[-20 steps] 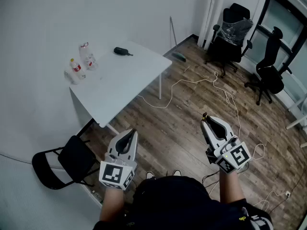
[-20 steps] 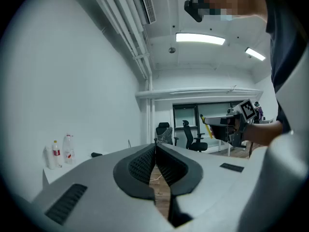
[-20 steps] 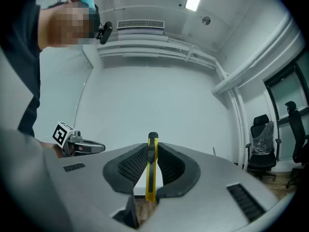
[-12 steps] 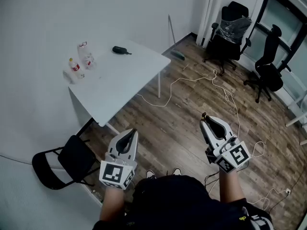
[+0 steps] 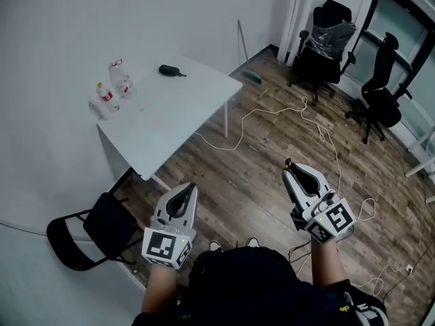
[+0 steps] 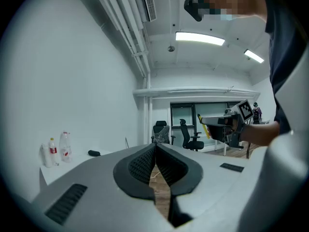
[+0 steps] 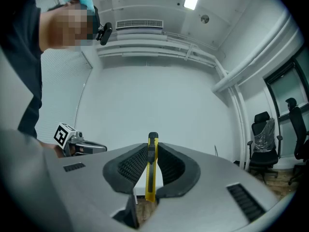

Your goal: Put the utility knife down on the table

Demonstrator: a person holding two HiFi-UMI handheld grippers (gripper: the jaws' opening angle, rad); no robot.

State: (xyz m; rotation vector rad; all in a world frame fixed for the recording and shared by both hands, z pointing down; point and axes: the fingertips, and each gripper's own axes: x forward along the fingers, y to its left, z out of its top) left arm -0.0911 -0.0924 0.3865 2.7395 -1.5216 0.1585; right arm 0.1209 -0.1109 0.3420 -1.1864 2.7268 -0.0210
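Observation:
A yellow utility knife [image 7: 151, 170] stands upright between the jaws of my right gripper [image 7: 152, 145], which is shut on it. In the head view only the knife's tip [image 5: 288, 161] pokes out past the right gripper [image 5: 291, 170], held over the wooden floor well away from the white table [image 5: 178, 117]. My left gripper [image 5: 187, 189] hangs near the table's front corner, above the floor. Its jaws are shut with nothing between them in the left gripper view [image 6: 155, 148].
On the table stand plastic bottles [image 5: 115, 85] at the far left edge and a black object [image 5: 170, 71] at the back. A black folding chair [image 5: 95, 229] sits below left. White cables [image 5: 299, 114] trail across the floor; office chairs [image 5: 326, 43] stand by the window.

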